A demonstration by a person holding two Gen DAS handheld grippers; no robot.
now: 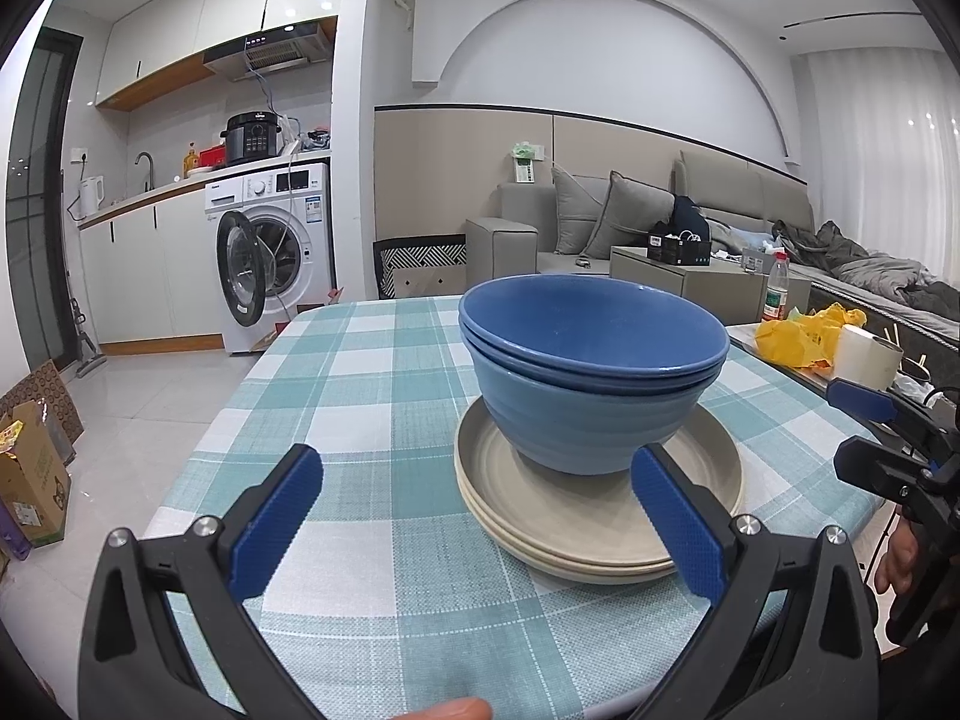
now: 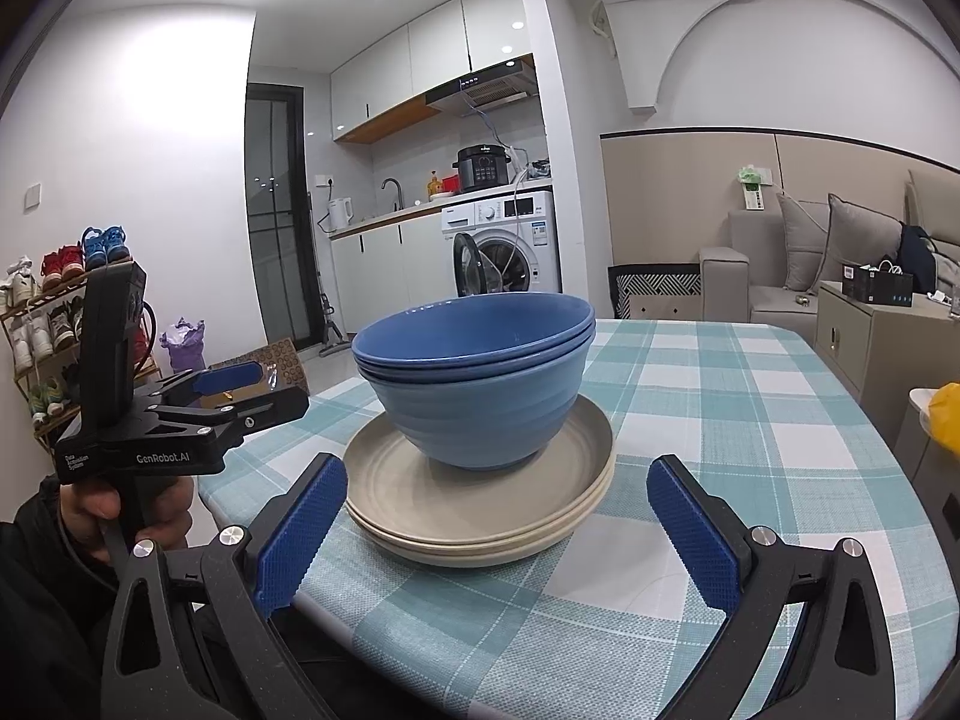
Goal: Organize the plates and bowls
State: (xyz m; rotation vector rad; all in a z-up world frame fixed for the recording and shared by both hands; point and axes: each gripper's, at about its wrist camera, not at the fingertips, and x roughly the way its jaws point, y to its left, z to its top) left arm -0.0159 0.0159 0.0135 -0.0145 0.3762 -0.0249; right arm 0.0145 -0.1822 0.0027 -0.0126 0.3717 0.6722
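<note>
Two blue bowls point(image 1: 591, 372) sat nested on a stack of beige plates point(image 1: 594, 516), the whole pile standing on the checked tablecloth point(image 1: 372, 396) at the middle of both frames. By the rims I counted two plates, perhaps three; I could not tell for sure. The pile looked already sorted, so I judged the task near its end.

From my left gripper point(image 1: 474, 528) the pile lay straight ahead and a little right, its right pad in front of the plates' near rim. From my right gripper point(image 2: 498, 540) it lay ahead and slightly left, between the spread pads. Both were released, holding nothing. Neither seemed clearly nearer.

Only the right view showed my left hand point(image 2: 120, 504) gripping its handle at lower left, with a shoe rack point(image 2: 54, 324) behind. Only the left view showed a yellow bag point(image 1: 804, 333) and a bottle point(image 1: 776, 294) at the right edge.
</note>
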